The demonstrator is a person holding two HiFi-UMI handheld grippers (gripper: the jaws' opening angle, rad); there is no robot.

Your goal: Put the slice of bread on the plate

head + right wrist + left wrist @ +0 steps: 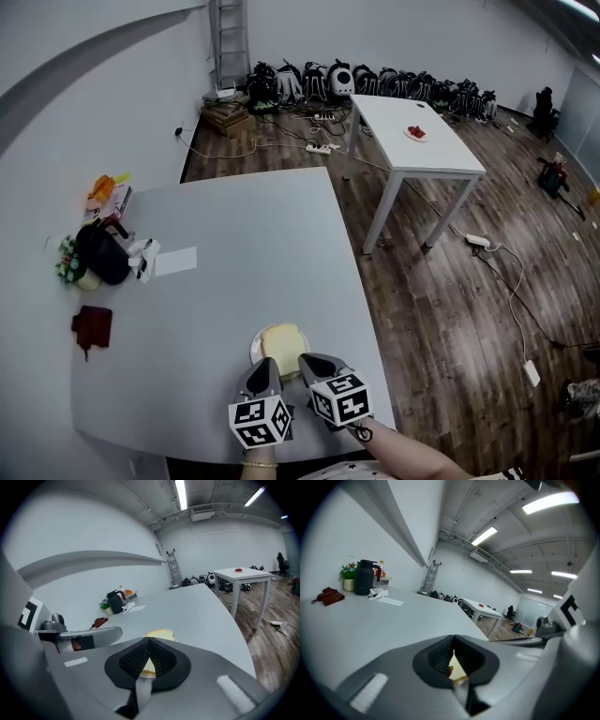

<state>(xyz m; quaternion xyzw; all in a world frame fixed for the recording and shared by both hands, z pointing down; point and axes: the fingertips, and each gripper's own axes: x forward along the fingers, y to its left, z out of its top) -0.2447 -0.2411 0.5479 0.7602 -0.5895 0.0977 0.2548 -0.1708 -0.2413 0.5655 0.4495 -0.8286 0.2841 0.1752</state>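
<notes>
Hovering side by side just behind the bread (pixel 284 339), left gripper (pixel 270 363) and right gripper (pixel 305 359) both with jaws pressed together on nothing, apparently having no more to carry, with it already lying flat on the plate (pixel 254 349) at the table's (pixel 234 234) near edge.

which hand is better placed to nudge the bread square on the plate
Right, narrowly. The bread lies straight ahead of the right gripper's shut fingers; the left gripper's view shows only a sliver of it. Both sit by the plate.
</notes>
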